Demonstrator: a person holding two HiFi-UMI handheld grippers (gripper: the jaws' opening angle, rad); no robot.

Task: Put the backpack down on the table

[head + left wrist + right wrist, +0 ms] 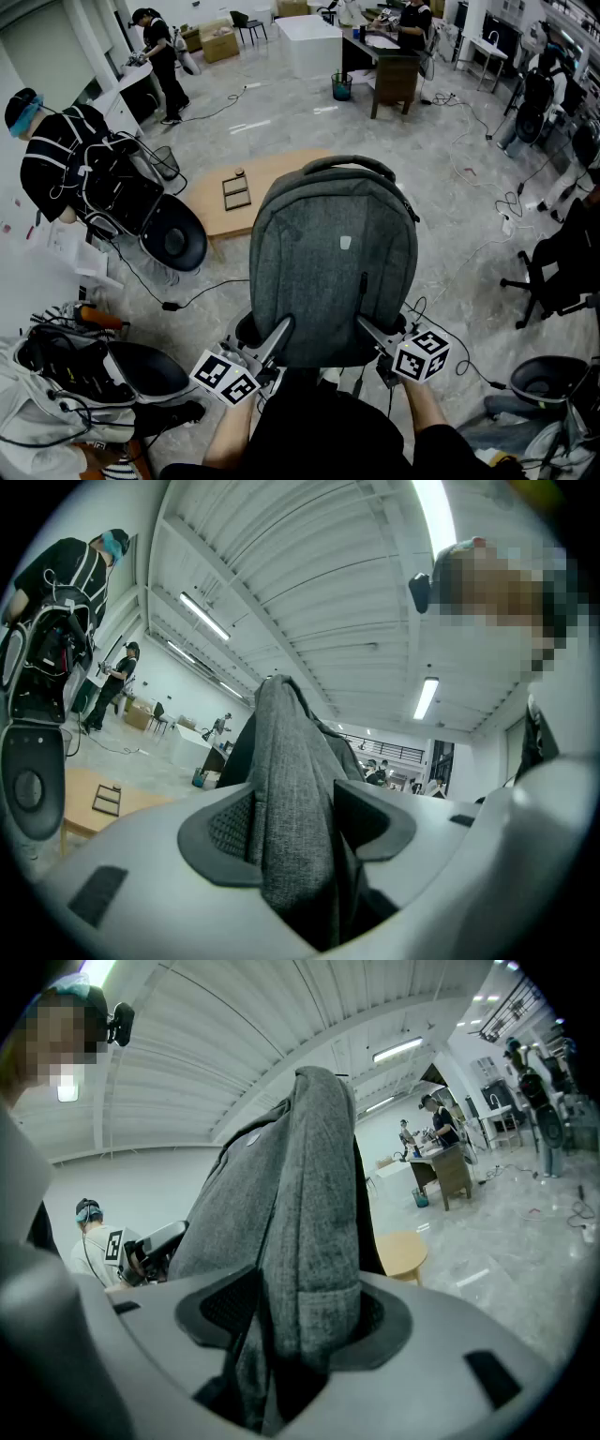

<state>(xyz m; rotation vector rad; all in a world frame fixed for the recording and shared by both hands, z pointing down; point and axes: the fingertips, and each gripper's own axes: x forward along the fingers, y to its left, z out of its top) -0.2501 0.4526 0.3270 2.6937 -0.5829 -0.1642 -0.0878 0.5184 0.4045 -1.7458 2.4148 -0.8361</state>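
My left gripper point(279, 330) and right gripper point(366, 326) both stand fairly wide, each clamped on a thick fold of the grey woven-fabric backpack point(330, 253) near its bottom corners. I hold it upright in the air, top handle uppermost, above the floor and short of the pale wooden table point(211, 202).

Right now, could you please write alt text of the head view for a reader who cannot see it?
A grey backpack is held upright in mid-air, the left gripper and the right gripper each clamped on its lower edge. Behind it stands a light wooden table, with several people working elsewhere in the room.
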